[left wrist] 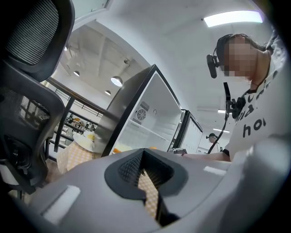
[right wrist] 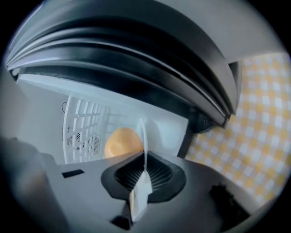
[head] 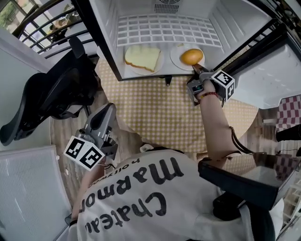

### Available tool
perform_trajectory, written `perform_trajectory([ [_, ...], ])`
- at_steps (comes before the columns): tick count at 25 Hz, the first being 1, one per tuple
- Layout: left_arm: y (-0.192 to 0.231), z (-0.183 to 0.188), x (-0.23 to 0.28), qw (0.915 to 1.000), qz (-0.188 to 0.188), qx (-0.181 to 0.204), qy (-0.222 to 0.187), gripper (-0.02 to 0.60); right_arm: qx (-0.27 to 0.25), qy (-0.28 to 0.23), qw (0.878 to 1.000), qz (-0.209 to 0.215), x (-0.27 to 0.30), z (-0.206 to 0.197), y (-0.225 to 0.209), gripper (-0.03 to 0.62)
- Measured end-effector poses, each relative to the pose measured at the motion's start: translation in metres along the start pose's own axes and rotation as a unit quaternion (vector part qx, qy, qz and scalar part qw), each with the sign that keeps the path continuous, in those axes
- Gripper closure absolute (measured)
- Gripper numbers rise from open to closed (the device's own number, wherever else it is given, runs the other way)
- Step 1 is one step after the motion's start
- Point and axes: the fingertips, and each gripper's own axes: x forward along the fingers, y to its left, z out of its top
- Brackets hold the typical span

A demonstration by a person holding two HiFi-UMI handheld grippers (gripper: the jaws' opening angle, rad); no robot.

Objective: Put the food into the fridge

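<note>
The open fridge (head: 141, 14) fills the top of the head view, white inside with a wire shelf. On its floor sit a plate with a slice of bread (head: 142, 58) and a white plate (head: 177, 52) carrying an orange bun (head: 191, 56). My right gripper (head: 195, 69) is shut on the near rim of that white plate (right wrist: 142, 136), with the bun (right wrist: 122, 142) just beyond its jaws. My left gripper (head: 104, 117) hangs low at the left beside my body, jaws shut (left wrist: 146, 175) with nothing between them.
A black office chair (head: 51, 94) stands left of the fridge. The floor mat in front is yellow checked cloth (head: 155, 113). The fridge door (head: 273, 80) stands open at the right. Another person (left wrist: 212, 138) stands far off beyond the fridge.
</note>
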Motion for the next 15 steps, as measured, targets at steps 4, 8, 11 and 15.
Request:
perform_trajectory([
  [4,-0.001,-0.003,-0.002,1.0,0.001,-0.002,0.001,0.577,-0.043,-0.004,0.999,-0.031,0.003,0.004,0.002,0.568],
  [8,0.001,-0.002,-0.006,1.0,0.008,0.0,-0.002,0.577,-0.086,-0.019,0.994,-0.061,0.009,0.013,0.002,0.566],
  [11,0.002,-0.003,-0.011,0.9999,0.015,-0.003,-0.005,0.577,-0.115,-0.016,0.989,-0.087,0.012,0.016,0.0,0.556],
  [15,0.008,-0.002,-0.016,0.9996,0.028,-0.006,-0.007,0.577,-0.134,-0.017,0.984,-0.113,0.016,0.018,0.001,0.546],
])
